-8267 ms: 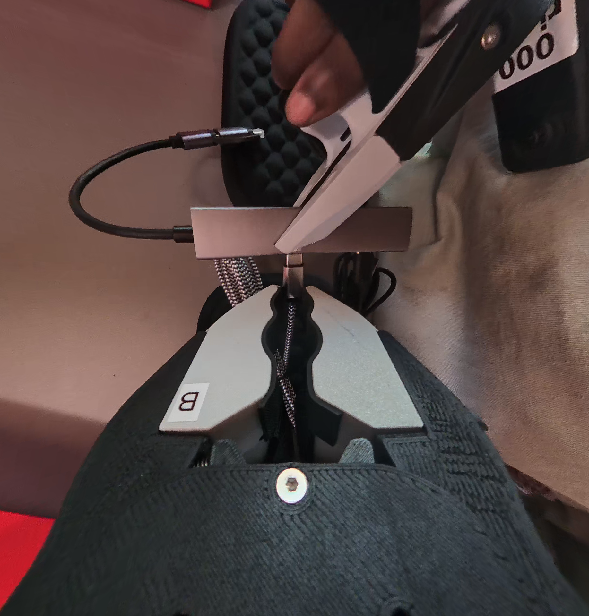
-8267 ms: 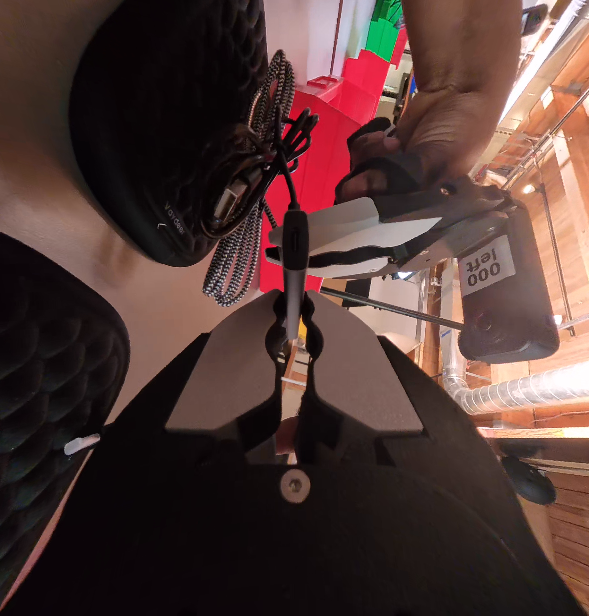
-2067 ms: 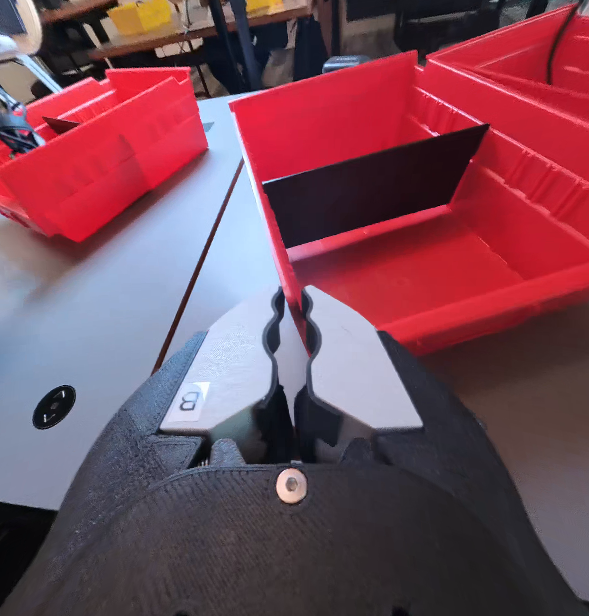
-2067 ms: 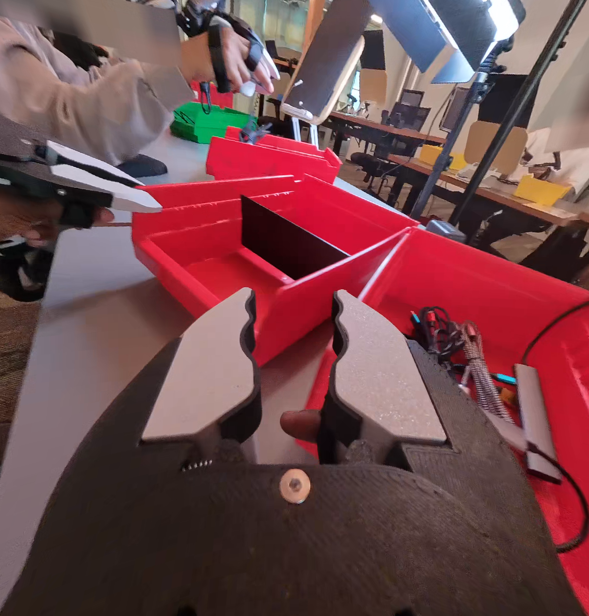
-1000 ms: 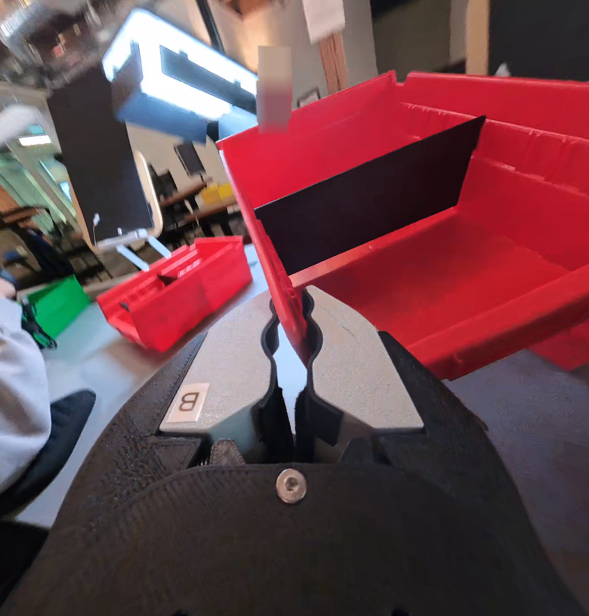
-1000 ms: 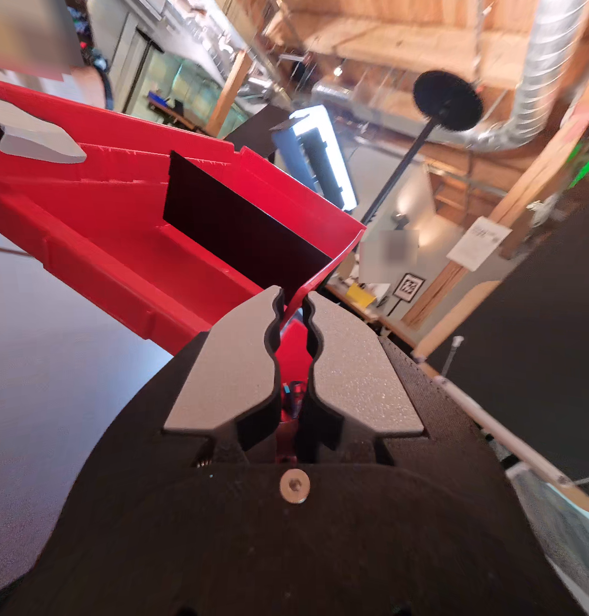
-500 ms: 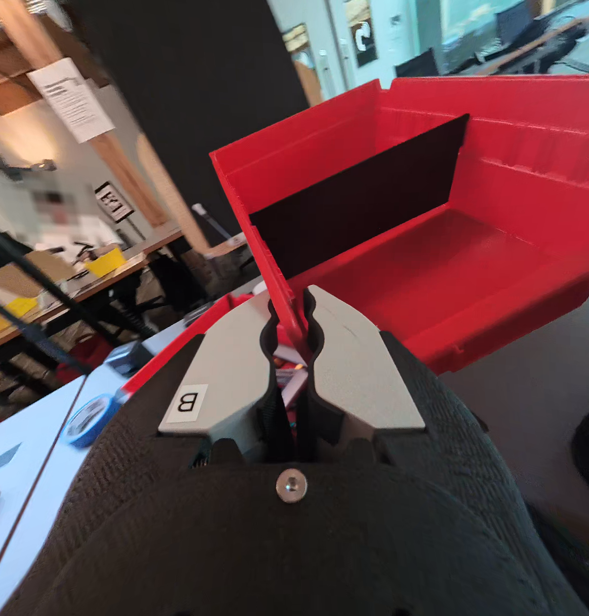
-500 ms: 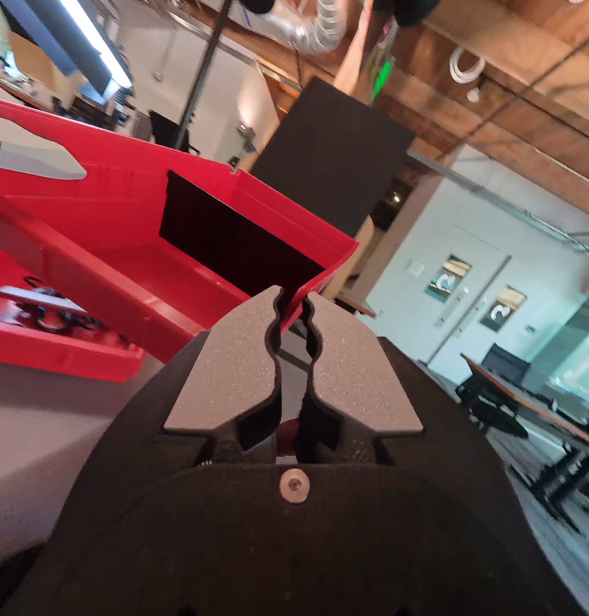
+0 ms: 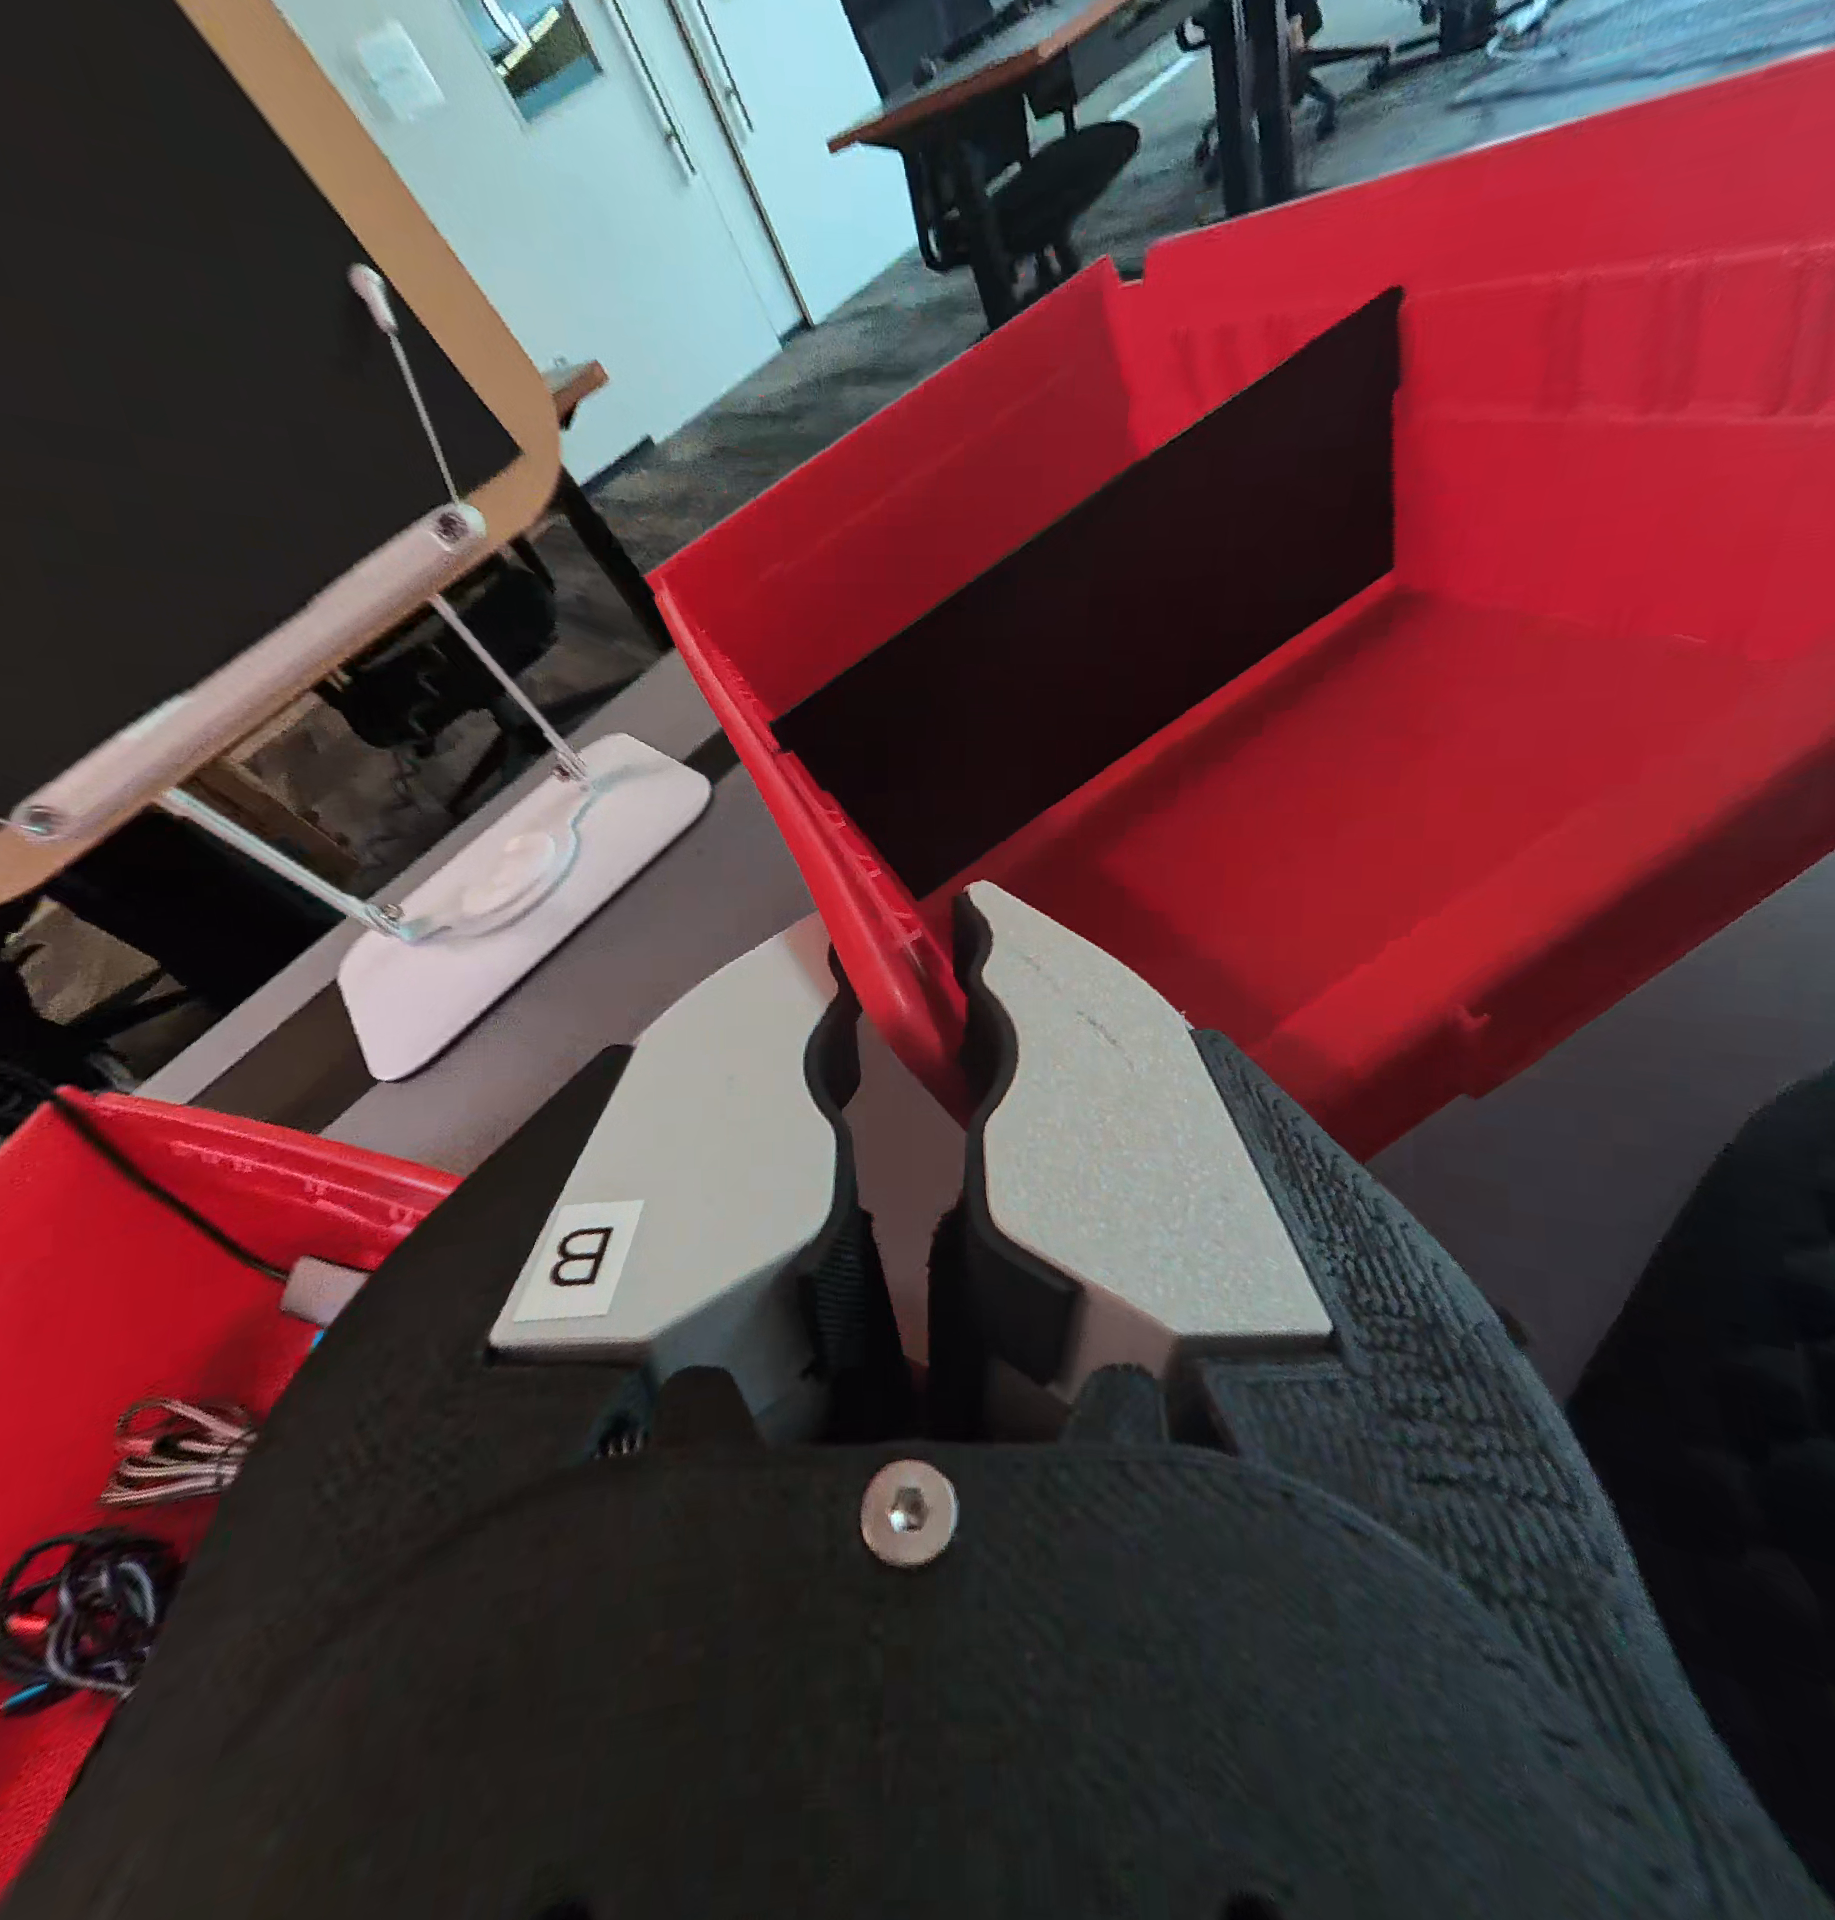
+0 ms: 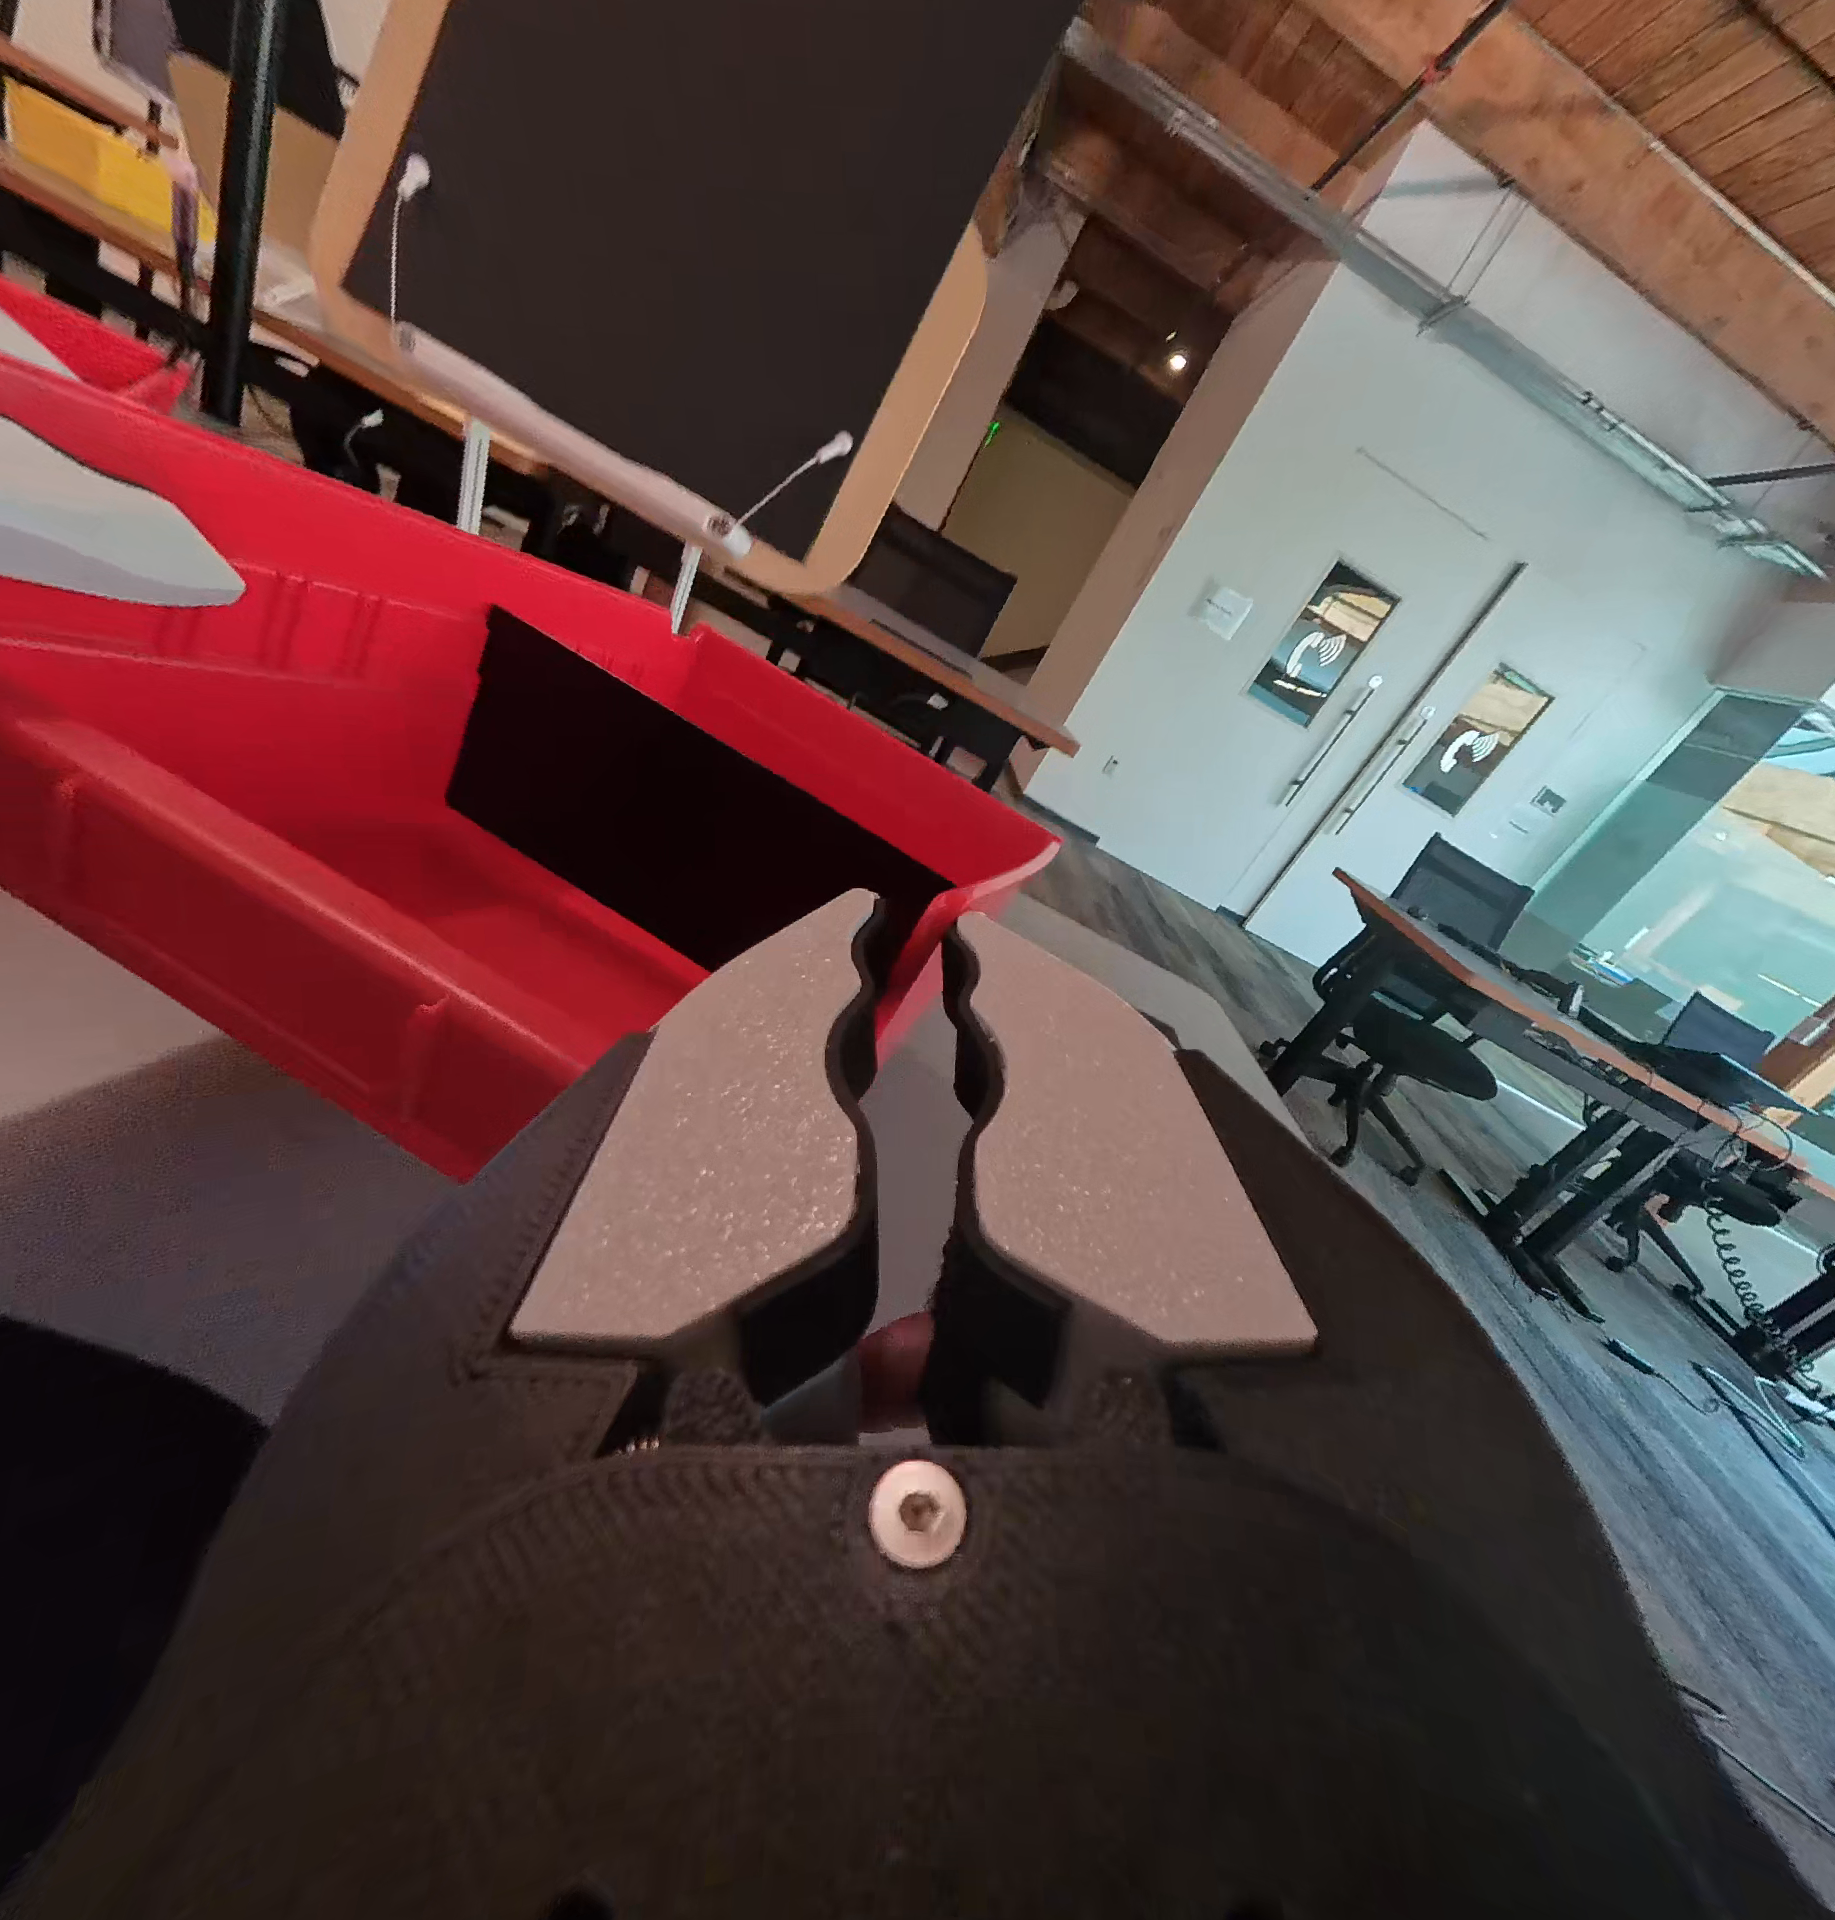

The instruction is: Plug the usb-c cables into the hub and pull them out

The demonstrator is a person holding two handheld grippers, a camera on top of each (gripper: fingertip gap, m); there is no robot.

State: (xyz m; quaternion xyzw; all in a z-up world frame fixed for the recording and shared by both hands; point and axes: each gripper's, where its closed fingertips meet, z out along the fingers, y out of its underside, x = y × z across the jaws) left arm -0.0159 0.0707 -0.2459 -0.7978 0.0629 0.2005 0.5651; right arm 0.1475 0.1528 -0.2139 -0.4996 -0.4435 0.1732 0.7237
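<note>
My left gripper (image 9: 902,935) is shut on the near end wall of an empty red bin (image 9: 1412,831) with a black divider (image 9: 1100,665). My right gripper (image 10: 908,920) is shut on the opposite end wall of the same bin (image 10: 269,883). The bin hangs tilted between them above the table. The left gripper's fingers (image 10: 82,540) show at the far end in the right wrist view. The grey hub (image 9: 315,1294) and the coiled cables (image 9: 71,1621) lie in a second red bin (image 9: 51,1299) at the lower left of the left wrist view.
A black padded case (image 9: 1775,1351) lies on the dark table at the right. A dark panel on a white stand base (image 9: 539,883) is behind the bins. A black object (image 10: 61,1455) sits low left in the right wrist view. Office desks and chairs stand beyond. There is about 20 cm between the tips of the two grippers.
Both grippers, still shut on the empty red bin, have swung it round. The bin with the hub and cables now shows at the lower left of the left wrist view.
</note>
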